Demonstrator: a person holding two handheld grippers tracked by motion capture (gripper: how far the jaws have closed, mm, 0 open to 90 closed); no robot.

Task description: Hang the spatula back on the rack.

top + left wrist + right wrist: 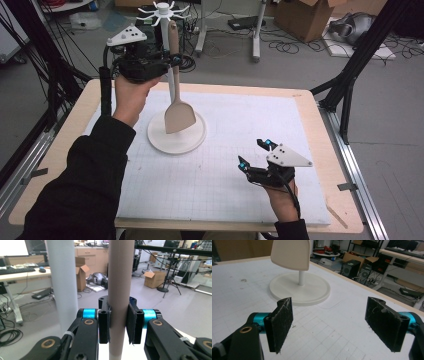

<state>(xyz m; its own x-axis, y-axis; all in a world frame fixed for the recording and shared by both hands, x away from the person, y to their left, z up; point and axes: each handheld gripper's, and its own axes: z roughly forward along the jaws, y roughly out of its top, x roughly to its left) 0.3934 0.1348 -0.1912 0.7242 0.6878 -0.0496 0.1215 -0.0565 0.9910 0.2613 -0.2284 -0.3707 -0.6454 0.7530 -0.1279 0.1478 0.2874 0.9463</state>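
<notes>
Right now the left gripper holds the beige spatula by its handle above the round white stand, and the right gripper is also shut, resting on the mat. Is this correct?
Not quite. The right gripper is open: the right gripper view shows its jaws wide apart with nothing between them. The rest holds: the left gripper clamps the spatula by its handle above the stand.

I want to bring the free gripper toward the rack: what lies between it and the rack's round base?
Only bare gridded mat lies between the right gripper and the base, in the high view.

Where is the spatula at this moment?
In the high view, the spatula hangs upright at left-centre, held by the left tongs, its blade above the white stand base.
</notes>
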